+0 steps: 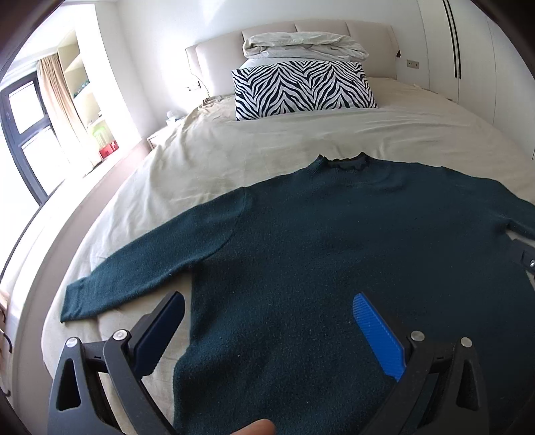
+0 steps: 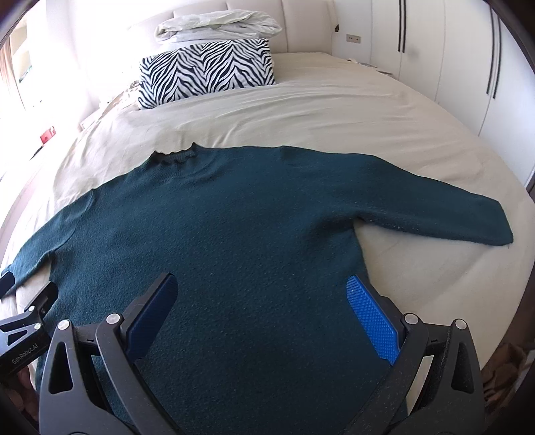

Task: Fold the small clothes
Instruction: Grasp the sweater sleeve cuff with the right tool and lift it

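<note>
Dark teal knitted sweater [image 1: 301, 241] lies flat on the cream-sheeted bed [image 1: 234, 147], sleeves spread, below the zebra-striped pillow [image 1: 301, 88]; we hold both left tongs [image 1: 267, 331] and right tongs [image 2: 262, 316] spread above its hem, gripping nothing.

Both wrist views look bedhead-ward, close over shared sweater [image 1: 301, 267]

One green sweater [image 2: 234, 241], one zebra pillow [image 2: 207, 72], one folded duvet [image 2: 217, 28].

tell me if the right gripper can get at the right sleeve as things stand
Probably yes. The right gripper hangs open over the sweater, and the right sleeve lies flat and uncovered on the bed, nothing lying between them.
</note>
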### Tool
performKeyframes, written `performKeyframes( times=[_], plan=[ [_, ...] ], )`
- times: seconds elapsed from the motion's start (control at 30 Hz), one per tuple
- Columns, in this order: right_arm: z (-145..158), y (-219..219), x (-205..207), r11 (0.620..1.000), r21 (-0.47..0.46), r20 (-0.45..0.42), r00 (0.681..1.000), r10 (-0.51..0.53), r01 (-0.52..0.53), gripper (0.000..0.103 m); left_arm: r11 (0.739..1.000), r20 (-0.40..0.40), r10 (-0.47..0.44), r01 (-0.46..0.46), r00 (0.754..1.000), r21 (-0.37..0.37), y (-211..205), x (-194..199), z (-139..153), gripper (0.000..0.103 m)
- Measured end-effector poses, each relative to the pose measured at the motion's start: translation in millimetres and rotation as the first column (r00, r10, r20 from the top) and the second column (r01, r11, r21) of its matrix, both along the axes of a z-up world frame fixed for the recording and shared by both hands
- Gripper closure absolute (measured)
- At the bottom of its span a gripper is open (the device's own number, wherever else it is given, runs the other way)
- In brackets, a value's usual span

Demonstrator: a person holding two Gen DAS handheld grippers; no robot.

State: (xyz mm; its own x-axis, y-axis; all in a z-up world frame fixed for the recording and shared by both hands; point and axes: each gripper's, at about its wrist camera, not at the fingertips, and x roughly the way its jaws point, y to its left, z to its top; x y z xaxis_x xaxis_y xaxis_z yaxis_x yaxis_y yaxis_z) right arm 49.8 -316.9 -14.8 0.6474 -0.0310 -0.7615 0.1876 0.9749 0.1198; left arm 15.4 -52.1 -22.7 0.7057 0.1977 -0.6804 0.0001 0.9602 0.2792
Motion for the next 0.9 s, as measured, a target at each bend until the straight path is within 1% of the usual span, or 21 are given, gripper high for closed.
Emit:
performKeyframes(
  times=[0.03,0.07,0.1,0.17,0.23,0.27,0.3,0.33,0.37,0.4,0.43,0.5,0.53,0.57,0.6,0.63,0.7,0.77,0.8,0.83,0.9],
  plan=[
    [1,-14,-1,1.0,0.018,0.011,1.0,-0.023,0.023,0.0,0.999,0.032,-0.01,0.009,0.999,0.046,-7,2,1,0.0],
    [2,-35,-2,0.997,0.051,0.026,0.998,-0.056,0.055,0.0,0.997,0.058,-0.021,0.016,0.998,0.071,-12,4,3,0.0],
    [3,-59,-5,0.991,0.094,0.043,0.994,-0.097,0.092,0.0,0.997,0.072,-0.03,0.025,0.997,0.072,-15,8,6,0.0],
    [2,-102,-12,0.97,0.184,0.069,0.982,-0.175,0.16,0.0,0.998,0.076,-0.049,0.047,0.996,0.027,-18,18,12,0.0],
    [-7,-161,-20,0.921,0.306,0.077,0.958,-0.277,0.242,0.0,0.995,0.082,-0.078,0.083,0.994,-0.06,-19,30,19,0.0],
    [-12,-185,-25,0.893,0.353,0.074,0.943,-0.325,0.28,0.001,0.985,0.092,-0.109,0.12,0.99,-0.128,-18,35,22,0.0],
    [-20,-216,-32,0.853,0.408,0.071,0.921,-0.383,0.324,0.002,0.967,0.09,-0.141,0.157,0.986,-0.201,-18,42,24,0.0],
    [-29,-241,-39,0.813,0.457,0.062,0.899,-0.433,0.361,0.003,0.949,0.075,-0.159,0.174,0.984,-0.261,-20,49,25,0.0],
    [-39,-266,-46,0.772,0.502,0.048,0.878,-0.476,0.39,0.007,0.938,0.06,-0.163,0.173,0.985,-0.301,-22,56,24,0.0],
    [-49,-287,-52,0.727,0.545,0.026,0.859,-0.511,0.416,0.013,0.93,0.051,-0.165,0.173,0.985,-0.323,-25,61,23,0.0],
    [-61,-309,-57,0.683,0.581,0.0,0.839,-0.544,0.443,0.015,0.929,0.042,-0.166,0.17,0.985,-0.33,-29,65,22,0.0],
    [-85,-355,-72,0.594,0.636,-0.053,0.796,-0.603,0.493,0.029,0.926,0.009,-0.177,0.169,0.984,-0.339,-38,73,19,0.0],
    [-94,-371,-76,0.559,0.661,-0.066,0.781,-0.621,0.501,0.034,0.922,-0.008,-0.174,0.16,0.985,-0.352,-42,76,16,0.0],
    [-102,-385,-80,0.529,0.686,-0.071,0.769,-0.635,0.5,0.044,0.918,-0.026,-0.167,0.146,0.986,-0.369,-45,79,13,0.0],
    [-107,-398,-82,0.502,0.712,-0.072,0.762,-0.643,0.491,0.048,0.914,-0.046,-0.16,0.13,0.986,-0.383,-48,82,11,0.0],
    [-112,-411,-83,0.48,0.733,-0.068,0.755,-0.652,0.482,0.049,0.907,-0.06,-0.161,0.124,0.985,-0.402,-51,87,9,0.0],
    [-118,-432,-82,0.464,0.749,-0.052,0.741,-0.669,0.472,0.049,0.878,-0.08,-0.181,0.124,0.98,-0.463,-56,96,3,0.0],
    [-126,-451,-76,0.461,0.755,-0.04,0.734,-0.678,0.467,0.049,0.837,-0.108,-0.205,0.116,0.973,-0.535,-59,106,-3,0.001],
    [-130,-461,-72,0.453,0.762,-0.038,0.731,-0.682,0.462,0.05,0.82,-0.119,-0.213,0.111,0.97,-0.561,-62,111,-6,0.004],
    [-133,-470,-69,0.443,0.77,-0.036,0.725,-0.688,0.459,0.051,0.805,-0.127,-0.224,0.11,0.966,-0.582,-65,115,-9,0.01],
    [-137,-490,-60,0.429,0.77,-0.045,0.711,-0.702,0.472,0.063,0.78,-0.153,-0.252,0.107,0.956,-0.617,-70,122,-15,0.013]
  ],
)
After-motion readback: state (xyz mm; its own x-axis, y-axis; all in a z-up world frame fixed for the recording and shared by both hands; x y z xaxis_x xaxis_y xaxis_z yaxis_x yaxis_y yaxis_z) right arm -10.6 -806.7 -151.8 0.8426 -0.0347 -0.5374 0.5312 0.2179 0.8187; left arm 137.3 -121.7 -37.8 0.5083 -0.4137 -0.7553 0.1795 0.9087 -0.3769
